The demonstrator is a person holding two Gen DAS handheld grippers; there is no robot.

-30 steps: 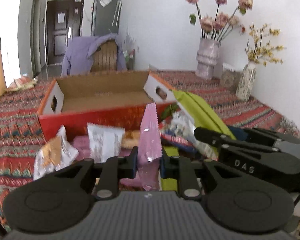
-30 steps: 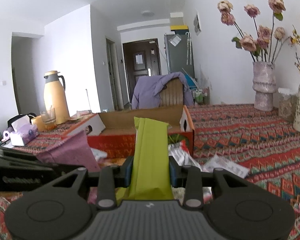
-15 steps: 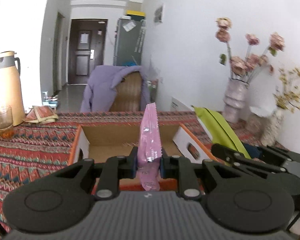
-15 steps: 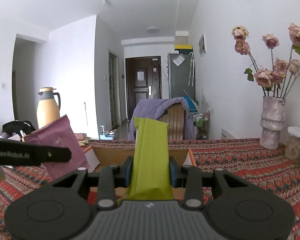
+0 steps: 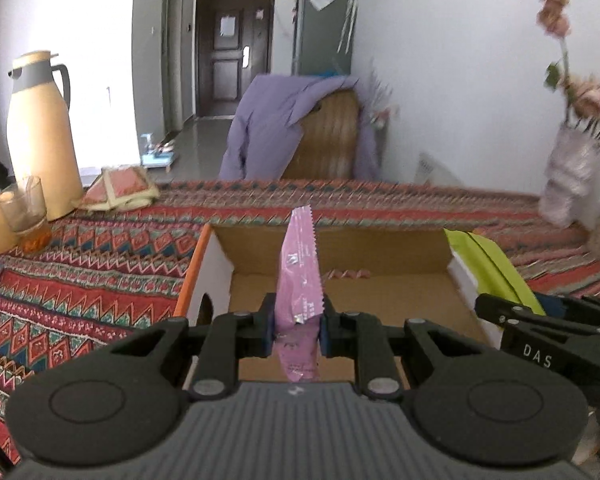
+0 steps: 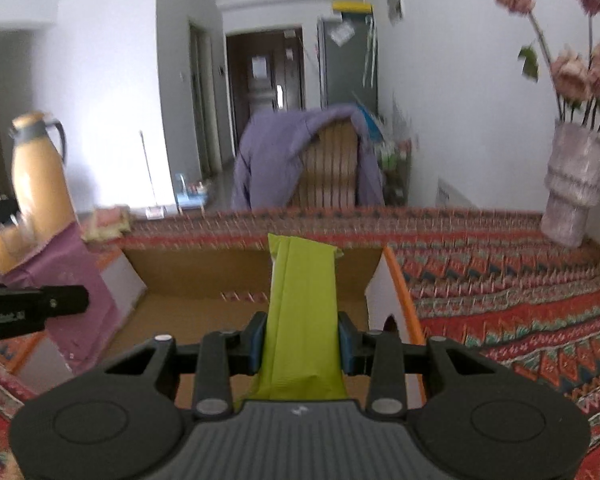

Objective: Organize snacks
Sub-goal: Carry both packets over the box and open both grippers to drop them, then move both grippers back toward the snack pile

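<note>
My left gripper [image 5: 298,330] is shut on a pink snack packet [image 5: 300,280], held upright over the open cardboard box [image 5: 404,254]. My right gripper [image 6: 302,344] is shut on a green snack packet [image 6: 302,304], held over the same box [image 6: 196,268]. The right gripper and its green packet [image 5: 496,268] show at the right of the left wrist view, over the box's right wall. The left gripper [image 6: 66,302] with the pink packet [image 6: 72,276] shows at the left of the right wrist view. The box floor that I can see is bare.
A patterned red cloth [image 5: 80,280] covers the table. A tan thermos [image 5: 40,136] and a glass [image 5: 24,216] stand at the back left. A vase of flowers [image 6: 572,192] stands at the back right. A chair with a purple jacket [image 5: 288,124] is behind the table.
Both grippers have lifted their packets up from the snack pile in front of the box and carried them forward over the open box. The pile has dropped out of view.
</note>
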